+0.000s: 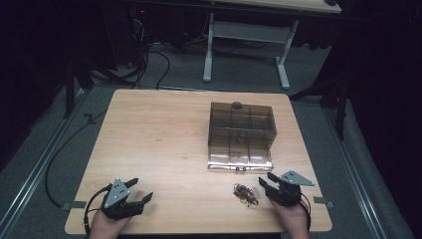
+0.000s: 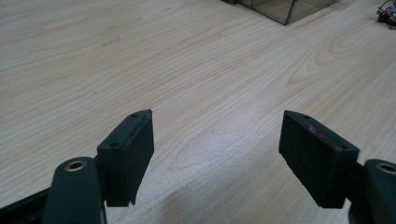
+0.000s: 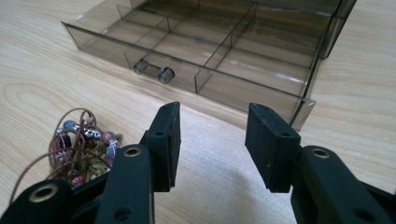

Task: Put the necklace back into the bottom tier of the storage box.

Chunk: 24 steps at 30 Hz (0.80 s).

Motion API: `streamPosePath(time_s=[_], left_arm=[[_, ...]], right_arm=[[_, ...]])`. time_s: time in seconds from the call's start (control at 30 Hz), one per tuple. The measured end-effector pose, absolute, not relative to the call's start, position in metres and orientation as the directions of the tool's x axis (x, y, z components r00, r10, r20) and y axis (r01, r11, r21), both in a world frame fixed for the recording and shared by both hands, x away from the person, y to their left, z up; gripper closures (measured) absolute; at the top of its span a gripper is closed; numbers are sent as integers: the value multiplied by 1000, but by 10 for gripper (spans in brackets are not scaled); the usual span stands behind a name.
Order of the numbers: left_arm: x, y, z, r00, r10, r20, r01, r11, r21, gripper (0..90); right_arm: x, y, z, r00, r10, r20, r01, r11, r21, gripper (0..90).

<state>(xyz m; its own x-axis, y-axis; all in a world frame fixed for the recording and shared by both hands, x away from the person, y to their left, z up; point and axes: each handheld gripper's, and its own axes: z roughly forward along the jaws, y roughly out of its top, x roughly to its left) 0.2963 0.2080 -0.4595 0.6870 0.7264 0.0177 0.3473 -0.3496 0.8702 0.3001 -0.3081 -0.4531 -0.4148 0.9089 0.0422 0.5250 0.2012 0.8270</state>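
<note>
Right tongs (image 3: pixel 212 144) – apart, empty, beside beaded necklace (image 3: pixel 81 142) | left tongs (image 2: pixel 217 158) – apart, empty

Wooden table (image 1: pixel 159 134): drawer box (image 1: pixel 241 130), beaded cord (image 1: pixel 245 194).

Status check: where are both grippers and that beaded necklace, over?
Left gripper open, empty, low over the table. Right gripper open, empty, beside beaded necklace. Drawer of smoky box pulled open ahead. Nothing between.

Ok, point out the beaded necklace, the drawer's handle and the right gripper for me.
beaded necklace (image 3: pixel 79 142), right gripper view, on the bead tangle.
drawer's handle (image 3: pixel 153 71), right gripper view, on the clear bar between its two knobs.
right gripper (image 3: pixel 212 140), right gripper view, midway between its open jaws.
</note>
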Motion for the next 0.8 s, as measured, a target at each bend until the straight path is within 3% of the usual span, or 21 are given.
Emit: streamPosePath(time_s=[0.43, 0.6, 0.8], left_arm=[[297, 205, -460, 705, 709, 27, 343, -374, 862, 266], [297, 205, -460, 714, 700, 21, 344, -377, 860, 264], [296, 203, -460, 722, 691, 44, 331, -400, 854, 266]], right_arm=[[298, -307, -454, -423, 905, 51, 525, 198, 828, 523], [300, -311, -452, -407, 910, 83, 533, 163, 830, 448], [296, -311, -450, -445, 892, 78, 518, 185, 835, 520]])
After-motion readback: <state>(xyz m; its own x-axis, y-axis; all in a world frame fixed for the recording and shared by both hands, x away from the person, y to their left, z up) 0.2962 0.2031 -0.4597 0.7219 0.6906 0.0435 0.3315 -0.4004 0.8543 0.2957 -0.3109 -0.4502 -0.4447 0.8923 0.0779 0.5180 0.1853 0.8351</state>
